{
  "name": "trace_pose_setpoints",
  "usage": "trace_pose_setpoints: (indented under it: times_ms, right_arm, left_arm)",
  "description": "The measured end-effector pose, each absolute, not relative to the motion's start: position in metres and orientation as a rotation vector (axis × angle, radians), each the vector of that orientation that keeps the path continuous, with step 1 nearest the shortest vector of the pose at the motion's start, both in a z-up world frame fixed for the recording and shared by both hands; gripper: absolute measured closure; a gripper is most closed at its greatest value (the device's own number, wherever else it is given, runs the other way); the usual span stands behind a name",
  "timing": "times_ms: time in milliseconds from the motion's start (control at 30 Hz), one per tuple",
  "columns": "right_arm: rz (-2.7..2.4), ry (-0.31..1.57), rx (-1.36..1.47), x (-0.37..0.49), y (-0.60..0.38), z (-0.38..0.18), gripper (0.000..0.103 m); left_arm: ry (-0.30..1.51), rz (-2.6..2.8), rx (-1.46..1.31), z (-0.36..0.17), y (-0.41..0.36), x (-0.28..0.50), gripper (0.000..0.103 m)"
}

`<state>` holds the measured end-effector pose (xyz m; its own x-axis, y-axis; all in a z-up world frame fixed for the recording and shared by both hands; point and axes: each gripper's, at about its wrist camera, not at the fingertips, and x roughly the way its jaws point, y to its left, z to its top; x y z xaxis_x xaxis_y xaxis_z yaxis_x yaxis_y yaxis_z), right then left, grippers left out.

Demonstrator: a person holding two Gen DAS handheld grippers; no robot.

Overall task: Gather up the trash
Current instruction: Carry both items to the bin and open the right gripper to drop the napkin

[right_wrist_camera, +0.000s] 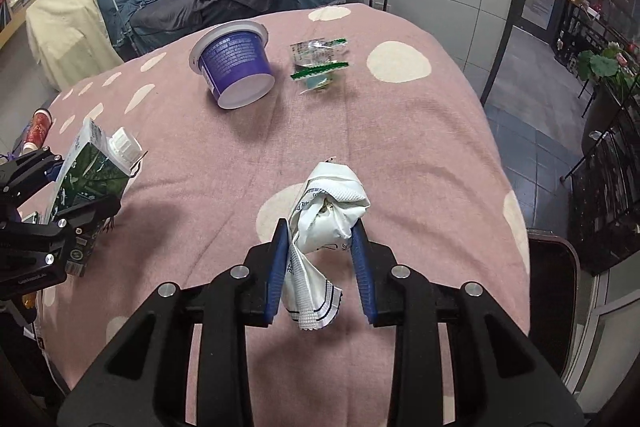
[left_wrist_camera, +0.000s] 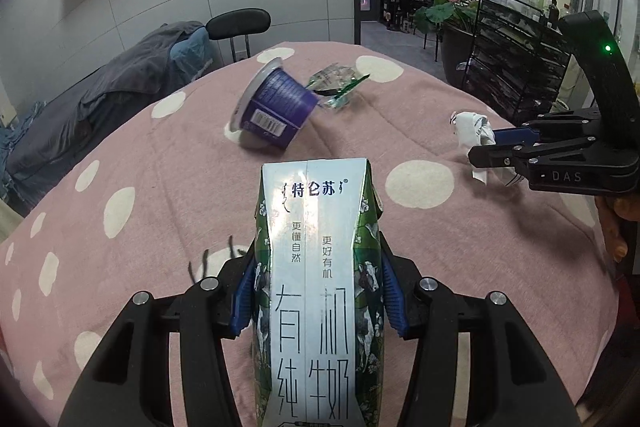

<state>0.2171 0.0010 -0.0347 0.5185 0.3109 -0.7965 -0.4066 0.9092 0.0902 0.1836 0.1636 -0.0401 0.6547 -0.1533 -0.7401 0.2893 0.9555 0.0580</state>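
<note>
Milk carton (left_wrist_camera: 316, 291) clamped in left tongs (left_wrist_camera: 316, 303); crumpled white wrapper (right_wrist_camera: 328, 215) pinched in right tongs (right_wrist_camera: 320, 267), both lifted clear for disposal. Purple cup (right_wrist_camera: 236, 65) and clear wrapper (right_wrist_camera: 320, 61) remain on counter (right_wrist_camera: 420, 155).

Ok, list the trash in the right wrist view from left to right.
Milk carton in the left claw → purple cup lying on its side → clear green-edged wrapper → crumpled white wrapper in the right claw.
</note>
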Motion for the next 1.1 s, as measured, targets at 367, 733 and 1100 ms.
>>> trace_pose_setpoints:
  times_ms: [367,733,1100]
  right_arm:
    - [0.311,0.859,0.002,0.191,-0.085,-0.022,0.071]
    - [0.148,0.832,0.128,0.171,-0.178,-0.032,0.071]
    - [-0.031,0.868,0.186,0.162,-0.251,-0.066,0.071]
  left_arm:
    - [0.774,-0.361,0.146,-0.034,0.084,0.187,0.052]
    - [0.727,-0.499,0.132,-0.025,0.006,0.188,0.052]
    - [0.718,-0.608,0.119,-0.029,-0.056,0.193,0.052]
